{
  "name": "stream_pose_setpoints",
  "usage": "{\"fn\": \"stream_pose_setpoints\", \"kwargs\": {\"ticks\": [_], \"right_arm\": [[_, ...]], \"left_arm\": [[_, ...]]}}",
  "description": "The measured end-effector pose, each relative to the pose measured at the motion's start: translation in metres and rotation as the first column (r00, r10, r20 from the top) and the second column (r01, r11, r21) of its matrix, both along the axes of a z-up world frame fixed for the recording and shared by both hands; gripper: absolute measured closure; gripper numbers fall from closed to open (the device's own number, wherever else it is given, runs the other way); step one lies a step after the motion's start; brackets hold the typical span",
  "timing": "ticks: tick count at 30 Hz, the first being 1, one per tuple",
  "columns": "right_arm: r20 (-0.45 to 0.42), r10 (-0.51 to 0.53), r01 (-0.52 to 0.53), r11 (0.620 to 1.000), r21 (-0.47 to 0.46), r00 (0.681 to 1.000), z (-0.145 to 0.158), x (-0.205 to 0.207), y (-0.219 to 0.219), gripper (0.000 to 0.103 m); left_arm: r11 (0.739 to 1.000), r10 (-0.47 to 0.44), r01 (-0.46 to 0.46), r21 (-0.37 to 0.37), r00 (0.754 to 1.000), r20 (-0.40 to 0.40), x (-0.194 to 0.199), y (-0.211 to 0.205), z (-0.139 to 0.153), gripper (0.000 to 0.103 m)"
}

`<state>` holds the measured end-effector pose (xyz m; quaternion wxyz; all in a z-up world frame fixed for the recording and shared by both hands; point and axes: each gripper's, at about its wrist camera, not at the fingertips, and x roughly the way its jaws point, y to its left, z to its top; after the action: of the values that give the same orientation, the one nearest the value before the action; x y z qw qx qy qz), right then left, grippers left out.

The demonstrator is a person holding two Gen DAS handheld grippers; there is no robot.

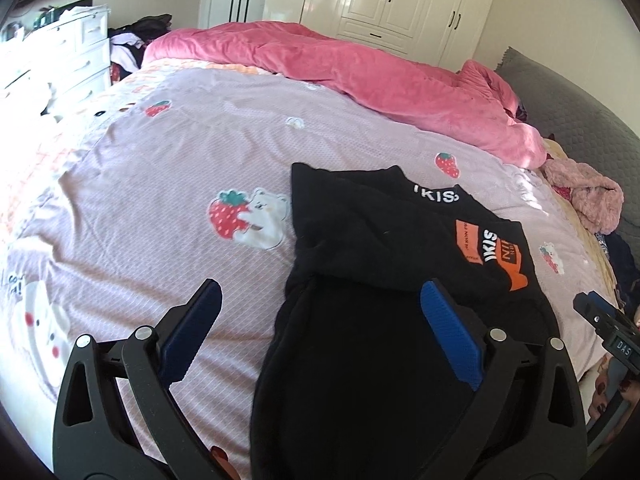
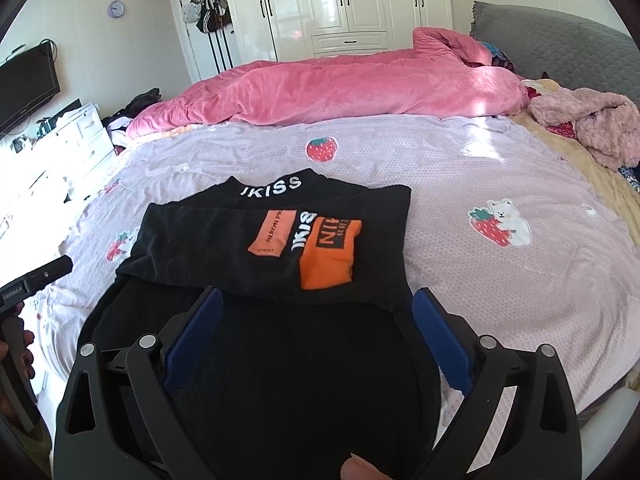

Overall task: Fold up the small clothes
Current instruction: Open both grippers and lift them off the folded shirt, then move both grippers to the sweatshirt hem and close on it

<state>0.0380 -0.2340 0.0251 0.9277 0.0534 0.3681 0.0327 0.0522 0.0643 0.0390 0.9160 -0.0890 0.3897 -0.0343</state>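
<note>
A black top (image 1: 380, 280) with orange patches and white "IKISS" lettering lies on the lilac bed sheet (image 1: 160, 168), its sleeves folded over the body. It also shows in the right wrist view (image 2: 280, 264). My left gripper (image 1: 320, 292) is open and empty, just above the top's near left edge, one finger over the sheet and one over the fabric. My right gripper (image 2: 316, 300) is open and empty, hovering over the top's lower half. Its body shows at the right edge of the left wrist view (image 1: 608, 324).
A pink duvet (image 2: 328, 88) is heaped along the far side of the bed. A fuzzy pink garment (image 2: 592, 120) lies at the right by the grey headboard (image 2: 560, 40). White drawers (image 1: 68, 52) stand to the left, wardrobes (image 2: 348, 0) behind.
</note>
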Motion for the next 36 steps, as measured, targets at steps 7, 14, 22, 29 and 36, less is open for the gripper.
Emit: {"fn": "stream_pose_setpoints", "kwargs": {"ticks": [7,14,22,29,36], "right_arm": [[-0.022,0.0,0.0,1.0,-0.024,1.0,-0.01,-0.023,-0.008,0.008],[-0.093,0.008,-0.012,0.999,-0.05,0.996,-0.033,-0.053,-0.015,0.008],[-0.168,-0.012,0.001,0.998,-0.061,0.986,-0.061,-0.09,-0.031,0.008],[-0.225,-0.027,0.024,1.0,-0.016,0.974,-0.078,-0.107,-0.04,0.008],[-0.285,-0.012,0.006,1.0,-0.023,0.959,-0.093,-0.099,-0.03,0.018]], "left_arm": [[1.0,0.001,0.0,0.027,0.999,-0.032,-0.017,0.013,-0.014,0.01],[0.999,-0.012,0.016,0.038,0.994,-0.104,-0.036,0.021,-0.038,0.01],[0.998,-0.055,0.061,0.027,0.982,-0.183,-0.064,0.018,-0.07,0.01],[0.995,-0.094,0.099,0.013,0.969,-0.227,-0.082,0.014,-0.083,0.027],[0.993,-0.11,0.114,0.001,0.963,-0.244,-0.092,0.012,-0.086,0.03]]}}
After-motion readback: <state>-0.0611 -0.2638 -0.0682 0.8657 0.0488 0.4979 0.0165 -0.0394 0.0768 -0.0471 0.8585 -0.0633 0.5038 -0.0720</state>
